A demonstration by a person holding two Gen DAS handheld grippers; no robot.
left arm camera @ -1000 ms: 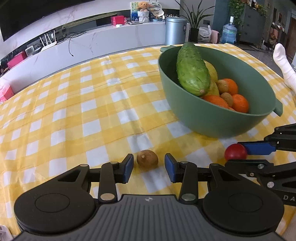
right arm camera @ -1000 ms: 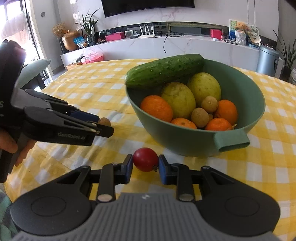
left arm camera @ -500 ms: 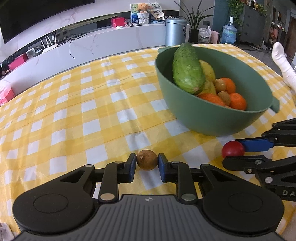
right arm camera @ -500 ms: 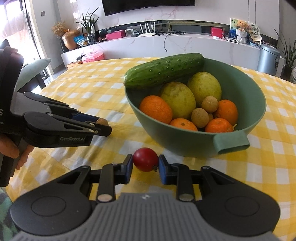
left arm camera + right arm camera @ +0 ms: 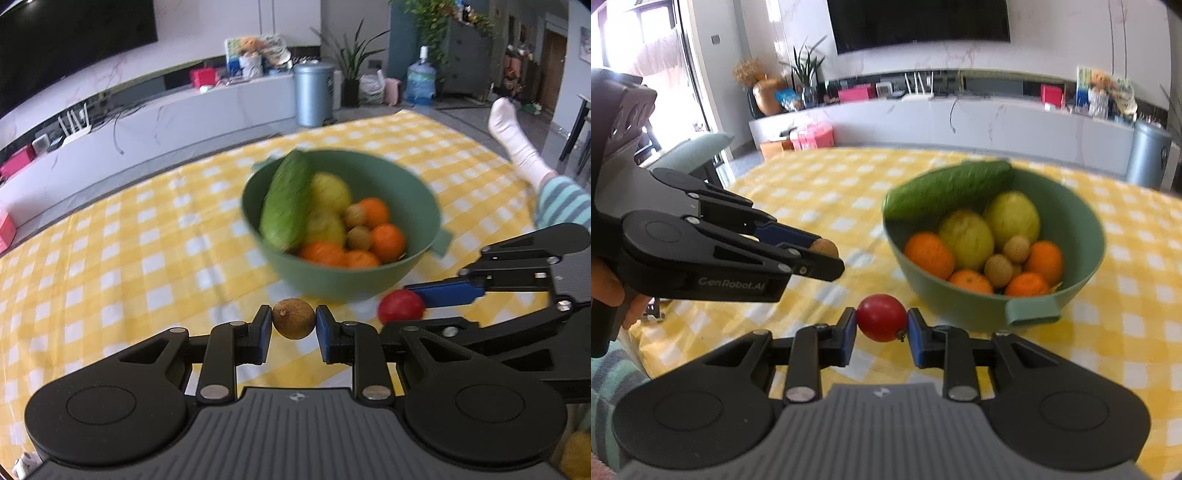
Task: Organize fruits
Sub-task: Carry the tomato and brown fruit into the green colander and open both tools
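My left gripper (image 5: 293, 320) is shut on a small brown round fruit (image 5: 294, 318) and holds it above the yellow checked tablecloth (image 5: 110, 258). My right gripper (image 5: 881, 320) is shut on a small red tomato (image 5: 881, 316), also lifted off the cloth. Both sit just in front of a green bowl (image 5: 343, 284), which also shows in the right wrist view (image 5: 1082, 229). It holds a cucumber (image 5: 286, 205), two yellow-green fruits, several oranges and small brown fruits. The left gripper shows in the right wrist view (image 5: 827, 256); the right gripper and its tomato (image 5: 400, 306) show in the left wrist view.
The bowl has a tab handle (image 5: 1032, 312) toward me. The table's near left edge (image 5: 642, 343) is close. A person's socked foot (image 5: 517, 144) rests past the far right corner. A white media shelf (image 5: 960, 118) and a grey bin (image 5: 314, 92) stand behind.
Both grippers have risen with their fruit off the cloth. The left gripper closed on the brown fruit a second ago. The views now look down into the bowl from higher up.
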